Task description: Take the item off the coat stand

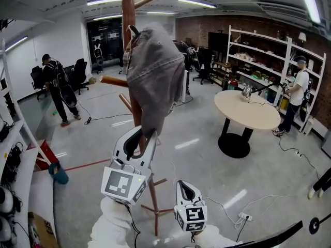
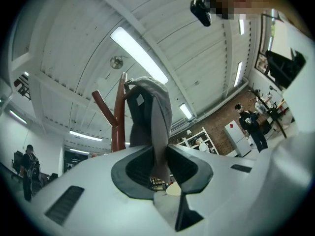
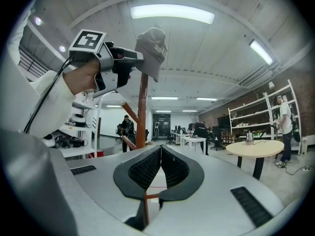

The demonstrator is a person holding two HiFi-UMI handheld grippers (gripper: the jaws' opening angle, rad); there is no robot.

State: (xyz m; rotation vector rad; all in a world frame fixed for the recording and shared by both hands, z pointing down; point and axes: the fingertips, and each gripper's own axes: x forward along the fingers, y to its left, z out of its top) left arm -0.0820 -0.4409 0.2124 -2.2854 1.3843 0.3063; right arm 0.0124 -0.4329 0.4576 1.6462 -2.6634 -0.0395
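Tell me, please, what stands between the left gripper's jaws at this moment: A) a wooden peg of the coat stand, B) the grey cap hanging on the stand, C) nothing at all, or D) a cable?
B: in the left gripper view the hanging edge of the grey cap runs down between the jaws of the left gripper, which press on it, while the coat stand stays outside them.

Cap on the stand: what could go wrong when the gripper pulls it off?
The left gripper pinches only the bottom edge of the cap, so the cap might slip free. The cap is hooked high on the stand; pulling down instead of lifting could snag it and tip the stand. The right gripper is shut and low, not steadying the stand.
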